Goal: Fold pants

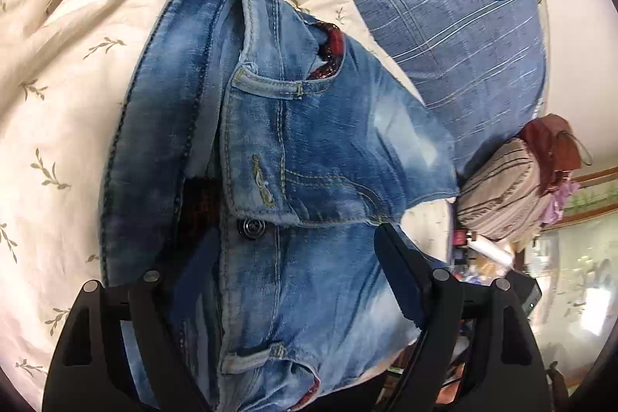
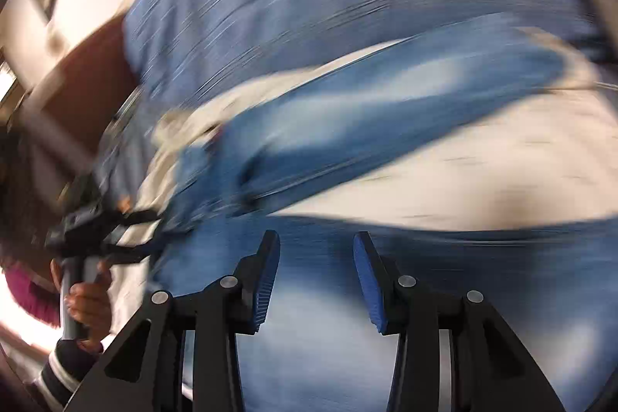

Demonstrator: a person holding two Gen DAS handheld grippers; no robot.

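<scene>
Light blue jeans (image 1: 316,141) lie on the bed with the waistband, button and fly toward me in the left wrist view. My left gripper (image 1: 293,257) hangs over the waistband, open wide. Its fingers (image 1: 398,269) stand on either side of the button without pressing on the cloth. The right wrist view is heavily blurred. It shows a stretch of the jeans (image 2: 386,111) across the bed and more denim close below my right gripper (image 2: 316,257). That gripper is open with nothing between its blue pads (image 2: 266,280). The left gripper (image 2: 89,230) and the hand (image 2: 85,300) holding it show at the left edge.
A cream bedcover with a leaf print (image 1: 77,103) lies under the jeans. A blue plaid pillow (image 1: 444,6) sits beyond them. A striped bag (image 1: 502,195) and a brown bag (image 1: 552,141) rest at the bed's right edge, with small clutter below.
</scene>
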